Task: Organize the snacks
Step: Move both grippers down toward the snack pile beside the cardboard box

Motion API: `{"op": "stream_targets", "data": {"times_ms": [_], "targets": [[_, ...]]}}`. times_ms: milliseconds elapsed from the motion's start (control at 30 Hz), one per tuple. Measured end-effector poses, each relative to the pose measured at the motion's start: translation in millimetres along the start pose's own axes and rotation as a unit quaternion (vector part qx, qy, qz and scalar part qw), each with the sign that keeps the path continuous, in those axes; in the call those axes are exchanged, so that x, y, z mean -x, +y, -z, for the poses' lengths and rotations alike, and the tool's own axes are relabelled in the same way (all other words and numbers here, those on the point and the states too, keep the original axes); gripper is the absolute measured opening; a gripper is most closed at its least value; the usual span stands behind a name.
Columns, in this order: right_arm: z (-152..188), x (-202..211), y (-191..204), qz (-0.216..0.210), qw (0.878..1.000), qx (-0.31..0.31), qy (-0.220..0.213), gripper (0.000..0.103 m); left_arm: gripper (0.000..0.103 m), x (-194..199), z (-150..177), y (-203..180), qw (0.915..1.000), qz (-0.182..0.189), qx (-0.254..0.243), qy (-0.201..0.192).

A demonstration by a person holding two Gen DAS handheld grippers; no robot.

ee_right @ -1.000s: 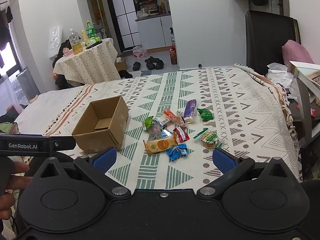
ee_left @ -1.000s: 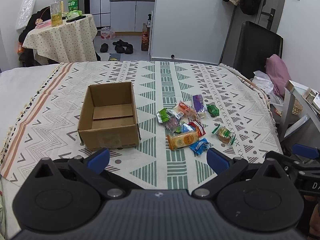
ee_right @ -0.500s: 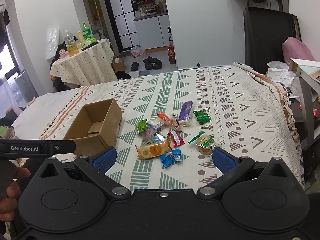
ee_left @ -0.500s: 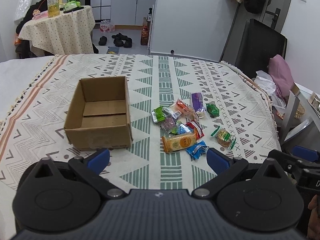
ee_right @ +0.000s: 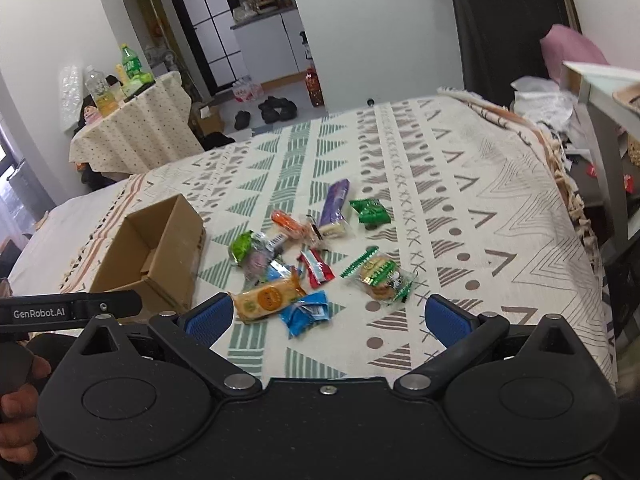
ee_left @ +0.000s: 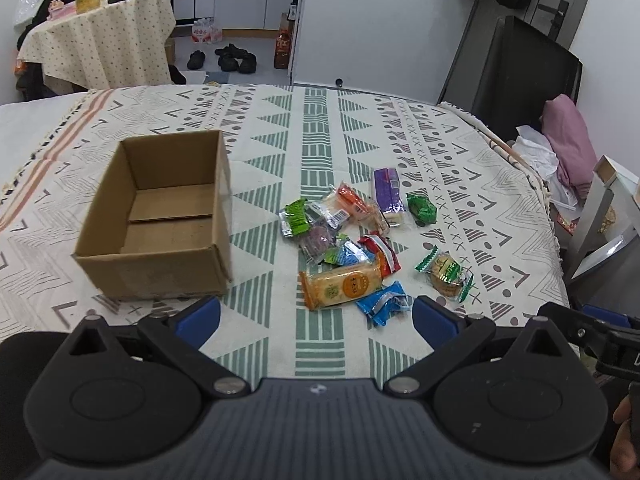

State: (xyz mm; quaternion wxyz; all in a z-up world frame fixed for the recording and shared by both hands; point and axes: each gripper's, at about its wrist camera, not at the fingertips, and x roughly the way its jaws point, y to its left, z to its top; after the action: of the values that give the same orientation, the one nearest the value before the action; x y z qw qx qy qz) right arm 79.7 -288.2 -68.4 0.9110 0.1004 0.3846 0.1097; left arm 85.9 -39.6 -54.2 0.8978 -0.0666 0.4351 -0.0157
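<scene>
Patterned bedspread (ee_left: 320,128) bearing an open cardboard box (ee_left: 160,216); snack packets (ee_left: 348,240) are lying just right of it. Left gripper (ee_left: 316,316) and right gripper (ee_right: 328,316) are hovering wide open, holding nothing.

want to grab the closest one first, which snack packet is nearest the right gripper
The blue packet, at the near edge of the pile just ahead of the open right gripper. The orange cracker pack lies beside it, slightly farther.
</scene>
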Motion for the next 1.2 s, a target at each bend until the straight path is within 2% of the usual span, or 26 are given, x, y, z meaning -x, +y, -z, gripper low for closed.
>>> {"op": "stream_targets", "data": {"times_ms": [167,233,333,633,833,1200], "targets": [[-4,-18,-13,-0.019,0.999,-0.021,0.015,0.102,0.101,-25,-3,-7,0.9998,0.001,-0.001,0.02],[-4,-27,-18,-0.021,0.999,-0.03,0.021,0.096,0.1,-33,-4,-11,0.9998,0.004,-0.004,0.018],[-5,-40,-27,-0.03,0.998,-0.055,0.03,0.094,0.1,-45,-9,-18,0.9997,0.007,-0.013,0.022],[-10,-80,-41,-0.013,0.996,-0.073,0.045,0.091,0.1,-99,-14,-26,0.997,-0.01,-0.039,0.066],[-14,-100,-48,-0.002,0.996,-0.07,0.059,0.091,0.1,-129,-15,-24,0.9954,-0.015,-0.03,0.089],[-17,-130,-60,0.002,0.993,-0.078,0.089,0.091,0.101,-170,-18,-35,0.9941,-0.024,0.003,0.106]]}}
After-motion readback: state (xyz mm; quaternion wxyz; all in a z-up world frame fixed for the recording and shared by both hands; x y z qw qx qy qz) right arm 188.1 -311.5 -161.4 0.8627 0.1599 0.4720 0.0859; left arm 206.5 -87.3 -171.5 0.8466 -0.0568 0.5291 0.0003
